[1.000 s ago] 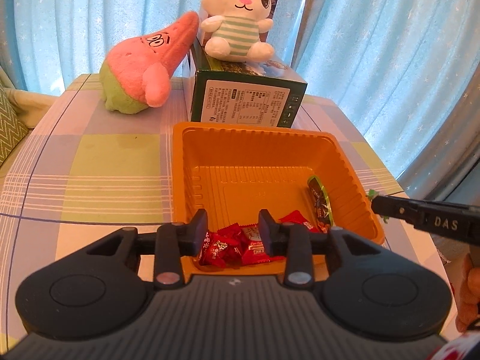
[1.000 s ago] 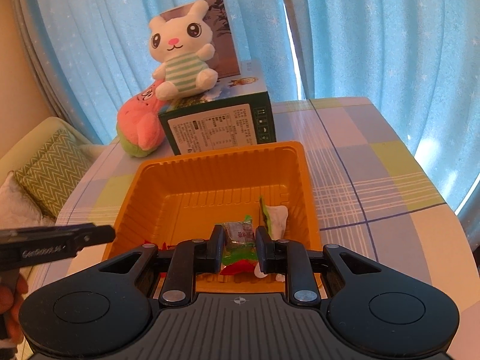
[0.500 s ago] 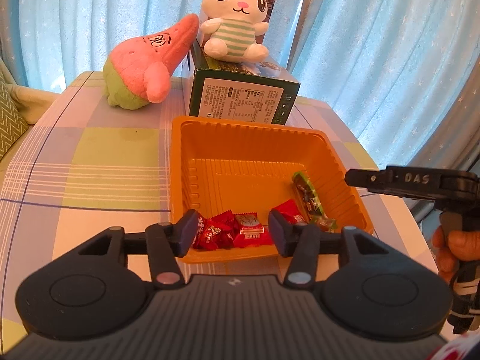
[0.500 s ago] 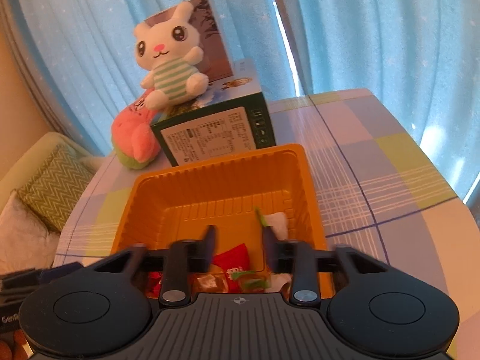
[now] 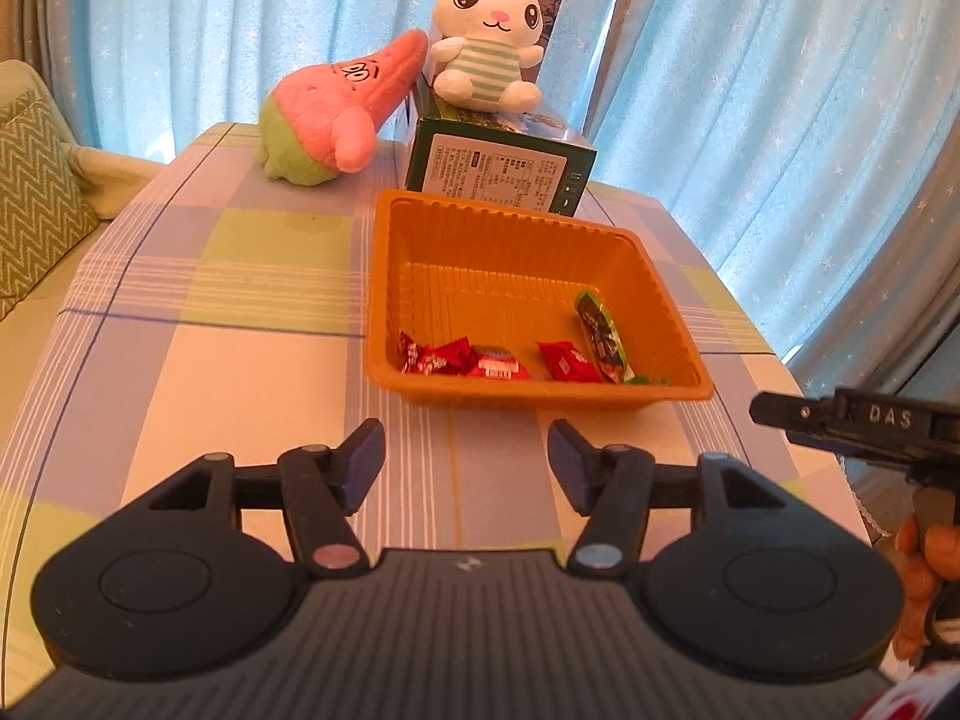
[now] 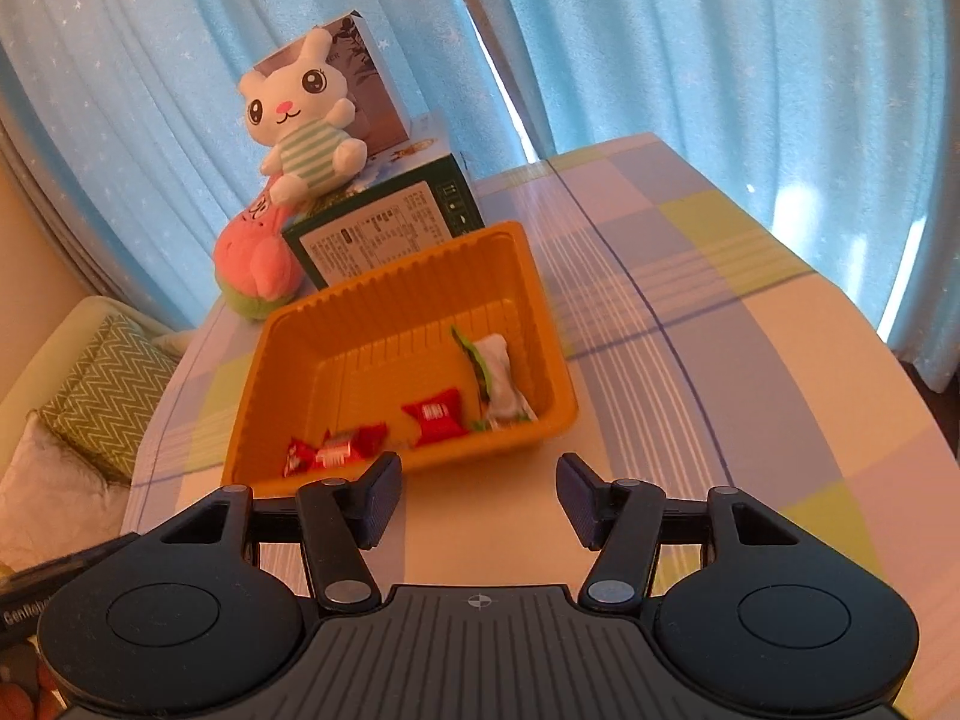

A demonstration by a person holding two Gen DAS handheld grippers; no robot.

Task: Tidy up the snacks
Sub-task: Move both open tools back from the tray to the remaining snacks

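left wrist view | left gripper (image 5: 467, 450) jaws opening, empty | right gripper (image 6: 479, 492) jaws apart, empty | snacks (image 5: 492, 360) crowd near wall of orange tray (image 5: 384, 276) on surface | risk: a low reach-in catches the rim, tray slides or tips

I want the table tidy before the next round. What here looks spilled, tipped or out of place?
Nothing spilled: every wrapped snack lies inside the orange tray. The one oddity is the pink star plush, which lies tipped on its side, its point against the green box where the bunny plush sits upright.
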